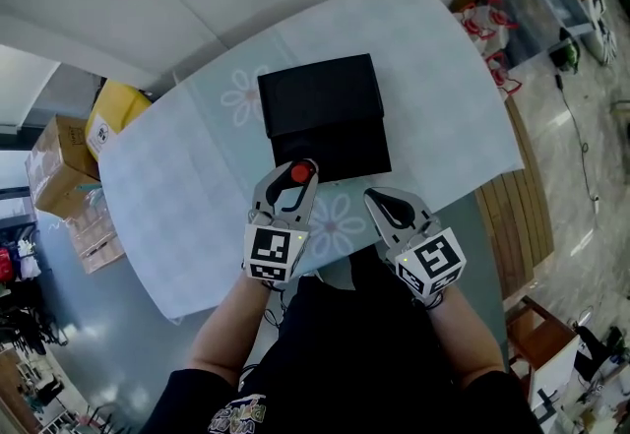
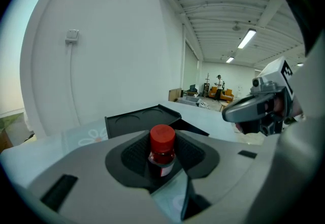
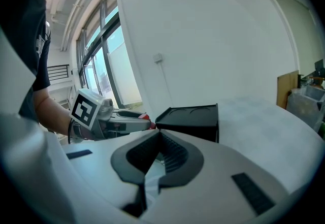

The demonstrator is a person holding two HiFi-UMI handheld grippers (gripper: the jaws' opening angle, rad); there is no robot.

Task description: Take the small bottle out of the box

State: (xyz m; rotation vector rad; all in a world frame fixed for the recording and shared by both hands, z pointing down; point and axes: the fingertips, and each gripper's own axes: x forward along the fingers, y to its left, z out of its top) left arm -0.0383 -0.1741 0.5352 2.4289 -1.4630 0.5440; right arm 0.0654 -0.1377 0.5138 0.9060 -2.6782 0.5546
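Pinches small red-capped dark bottle (image 2: 162, 151) below its cap in left gripper (image 2: 163, 163); holds right gripper (image 3: 155, 153) closed, empty. Probably light, rigid, slick; wants firm body grip.

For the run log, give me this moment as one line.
left gripper: shut on small red-capped bottle | right gripper: shut, empty | rectangular black box: open

Bright, even light from windows (image 3: 96, 73) and ceiling strips (image 2: 247, 38); soft shadows, fisheye distortion, dark corners.
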